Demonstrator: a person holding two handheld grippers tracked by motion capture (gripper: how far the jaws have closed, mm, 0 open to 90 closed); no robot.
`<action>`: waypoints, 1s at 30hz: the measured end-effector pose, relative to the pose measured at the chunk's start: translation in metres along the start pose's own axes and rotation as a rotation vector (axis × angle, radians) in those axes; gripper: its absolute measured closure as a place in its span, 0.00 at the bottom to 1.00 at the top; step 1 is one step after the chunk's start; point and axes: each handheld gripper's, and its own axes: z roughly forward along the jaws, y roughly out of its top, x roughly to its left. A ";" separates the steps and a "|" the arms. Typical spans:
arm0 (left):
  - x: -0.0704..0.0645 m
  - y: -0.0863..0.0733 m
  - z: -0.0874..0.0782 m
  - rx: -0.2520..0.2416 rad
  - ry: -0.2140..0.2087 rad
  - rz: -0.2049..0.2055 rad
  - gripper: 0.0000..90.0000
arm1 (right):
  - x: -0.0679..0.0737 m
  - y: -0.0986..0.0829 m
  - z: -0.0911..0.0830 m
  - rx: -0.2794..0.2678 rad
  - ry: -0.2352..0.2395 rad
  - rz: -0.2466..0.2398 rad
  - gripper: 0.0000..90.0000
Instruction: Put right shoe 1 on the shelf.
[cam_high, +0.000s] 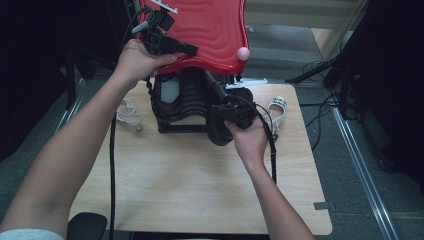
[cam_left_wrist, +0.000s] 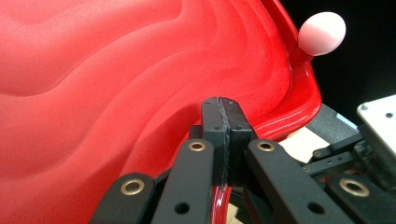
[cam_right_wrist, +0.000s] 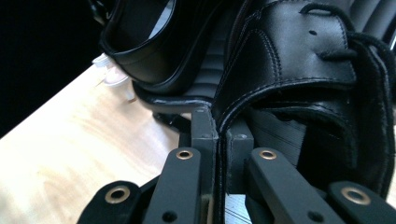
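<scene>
The high view is moderately bright over the tabletop (cam_high: 200, 190), whose pale wood is evenly lit from above, while the room beyond its left and right edges falls into near black. Soft, short shadows sit under the forearms. The red tray (cam_high: 210, 30) carries a mild sheen along its rim. The picture is slightly soft and grainy throughout.

In the left gripper view the red tray (cam_left_wrist: 116, 84) glows strongly, with a glossy highlight along its curved rim; the near jaws are a little blurred. The background is black.

In the right gripper view the black leather (cam_right_wrist: 289, 60) shows faint highlights on its folds; the tabletop (cam_right_wrist: 70, 154) is bright, slightly washed out.
</scene>
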 end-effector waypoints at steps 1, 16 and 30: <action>0.000 0.000 0.000 -0.002 0.001 0.000 1.00 | 0.001 -0.001 0.004 -0.006 -0.009 -0.008 0.97; 0.000 0.000 0.000 -0.003 -0.003 -0.010 1.00 | 0.008 0.009 0.043 -0.076 -0.120 -0.007 0.97; -0.001 -0.003 -0.001 -0.019 0.012 0.000 1.00 | 0.015 0.014 0.063 -0.022 -0.088 -0.008 0.83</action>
